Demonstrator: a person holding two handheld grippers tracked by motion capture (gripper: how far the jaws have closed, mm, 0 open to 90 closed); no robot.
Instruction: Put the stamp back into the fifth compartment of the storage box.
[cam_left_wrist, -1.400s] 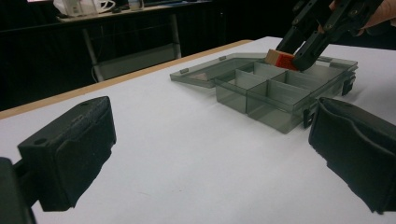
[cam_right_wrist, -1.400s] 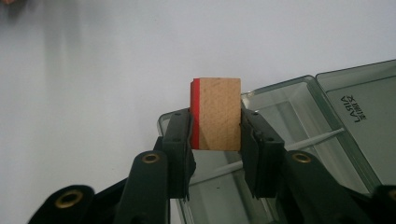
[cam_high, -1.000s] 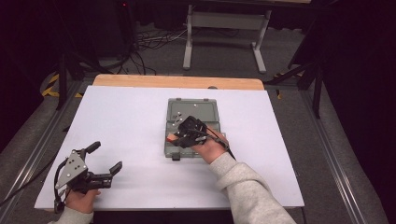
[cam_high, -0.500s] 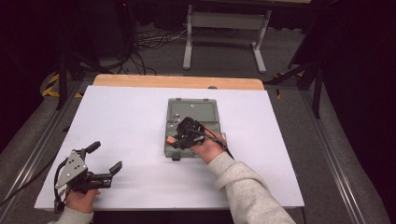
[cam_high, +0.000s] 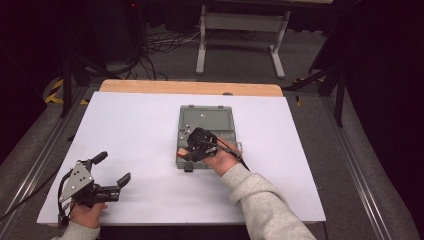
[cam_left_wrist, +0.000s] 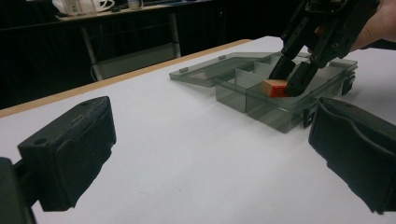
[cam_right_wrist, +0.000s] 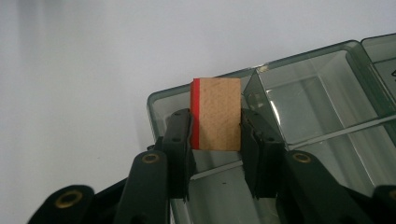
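Note:
An open grey translucent compartment box lies in the middle of the white table. My right gripper is shut on a small wooden block with a red face. It holds the block at the box's near left corner compartment. In the left gripper view the block sits low inside that compartment, between the right gripper's tips. My left gripper rests at the table's near left, open, with nothing between its fingers.
The box's lid lies flat open on its far side. A wooden strip runs along the table's far edge. Beyond it stand a metal frame and cables on a dark floor. White tabletop spreads between the two grippers.

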